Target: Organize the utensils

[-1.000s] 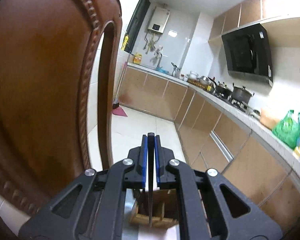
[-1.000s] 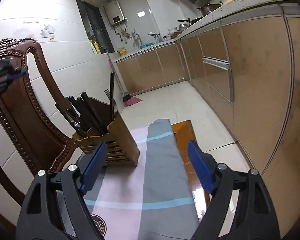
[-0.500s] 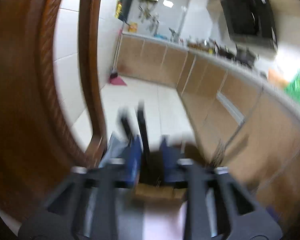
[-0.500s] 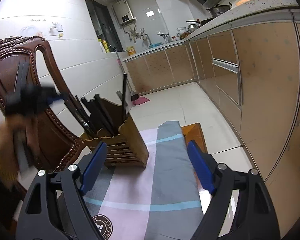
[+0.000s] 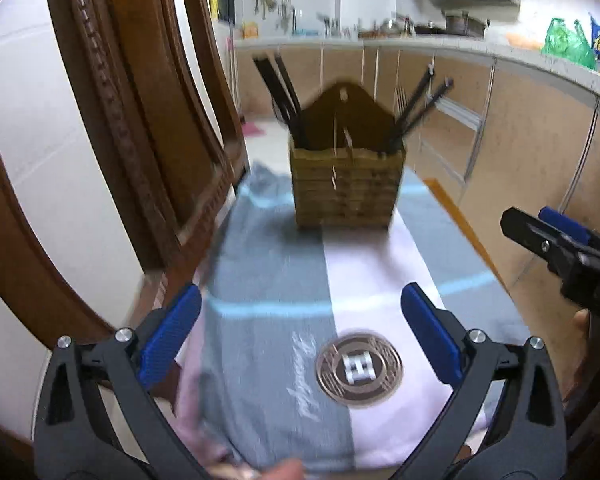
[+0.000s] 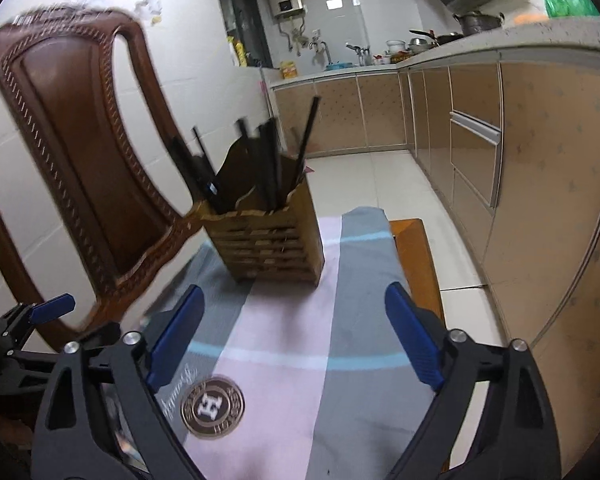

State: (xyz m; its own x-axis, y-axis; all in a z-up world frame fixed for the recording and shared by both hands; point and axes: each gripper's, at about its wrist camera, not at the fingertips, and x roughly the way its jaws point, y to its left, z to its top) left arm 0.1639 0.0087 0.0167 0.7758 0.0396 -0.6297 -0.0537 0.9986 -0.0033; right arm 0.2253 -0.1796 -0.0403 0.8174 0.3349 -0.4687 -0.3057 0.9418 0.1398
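Utensils (image 5: 284,92) with dark handles stand upright and slanted in a slatted wooden holder (image 5: 346,190), which sits on a grey, pink and pale-blue striped cloth (image 5: 268,280) spread over a small table. From my left gripper (image 5: 302,336) the holder lies straight ahead, well apart from the fingertips, with bare cloth between. One cluster of dark sticks leans out at its left side and another at its right (image 5: 420,104); a tall pointed back panel rises behind them. My left gripper is released, its blue pads (image 5: 168,334) spread wide with nothing between them, hanging above the cloth near a round brown emblem (image 5: 358,368).

In the right wrist view the utensils (image 6: 268,168) and holder (image 6: 266,246) sit ahead and slightly left of my right gripper (image 6: 296,336), again well clear of it. That gripper is also released, pads wide apart over the cloth (image 6: 356,320), holding nothing. The emblem (image 6: 212,406) lies just beside its left finger.

A carved wooden chair back (image 6: 72,152) stands to the left, close behind the holder. Each gripper shows at the edge of the other's view: the right one (image 5: 560,236) at my left camera's right edge, the left one (image 6: 32,316) low at the other's left edge. Both views are somewhat blurred.
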